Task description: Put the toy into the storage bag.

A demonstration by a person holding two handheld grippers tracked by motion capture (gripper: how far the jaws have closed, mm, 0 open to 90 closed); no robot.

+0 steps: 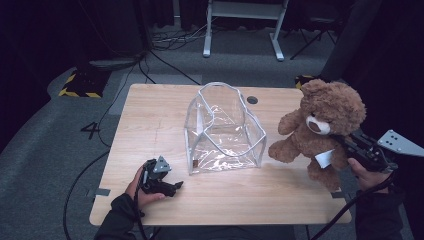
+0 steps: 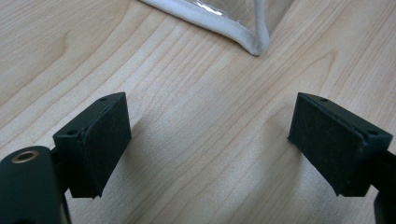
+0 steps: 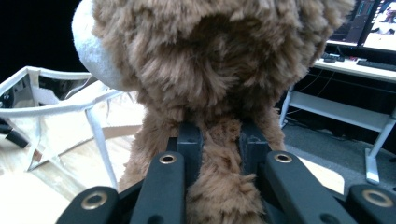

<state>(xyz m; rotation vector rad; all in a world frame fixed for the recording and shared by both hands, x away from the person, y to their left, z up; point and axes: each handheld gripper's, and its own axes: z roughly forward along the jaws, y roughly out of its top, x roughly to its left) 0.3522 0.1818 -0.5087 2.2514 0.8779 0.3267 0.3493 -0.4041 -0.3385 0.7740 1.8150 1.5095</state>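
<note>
High view: one teddy bear, one clear bag.

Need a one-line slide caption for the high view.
Right tool holds a brown teddy bear beside the clear bag; left tool rests open on the wooden table.

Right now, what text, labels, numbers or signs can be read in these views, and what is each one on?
"4": a white numeral on the grey floor, left of the table.
White tag on the teddy bear: any print is too small to read.
Monitor screens behind the bear in the right gripper view: too blurred to read.
Clear bag: no readable lettering.
</note>
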